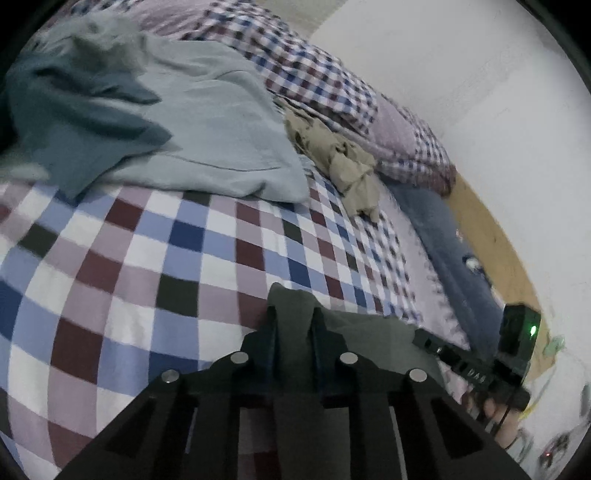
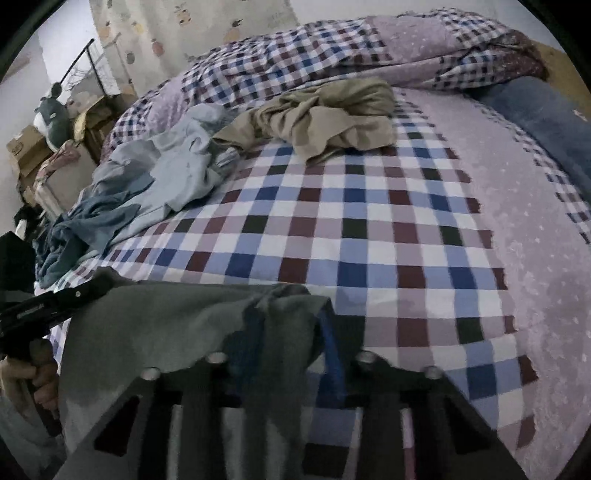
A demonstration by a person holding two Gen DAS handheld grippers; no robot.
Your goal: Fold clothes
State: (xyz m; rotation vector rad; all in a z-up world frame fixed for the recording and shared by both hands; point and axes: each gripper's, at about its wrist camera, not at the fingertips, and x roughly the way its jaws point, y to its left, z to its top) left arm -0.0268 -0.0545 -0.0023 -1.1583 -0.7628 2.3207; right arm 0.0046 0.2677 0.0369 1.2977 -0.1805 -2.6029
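Much of the grey garment point(image 2: 177, 325) is hidden beneath both tools and cut off by the lower frame edges. It is seen as dull grey cloth, stretched low over the near edge of the checked bed point(image 2: 369, 236). One edge is pinched by the left tongs point(image 1: 293, 325), another fold by the right tongs point(image 2: 291, 325).

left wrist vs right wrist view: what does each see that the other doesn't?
Left wrist only: the white wall and the right tongs' body with a green light.

Right wrist only: cardboard boxes, a plush toy and a patterned curtain.

Both: checked bedsheet, light blue garments, crumpled tan garment, blue pillow, and the grey garment, pinched by the left tongs and right tongs.
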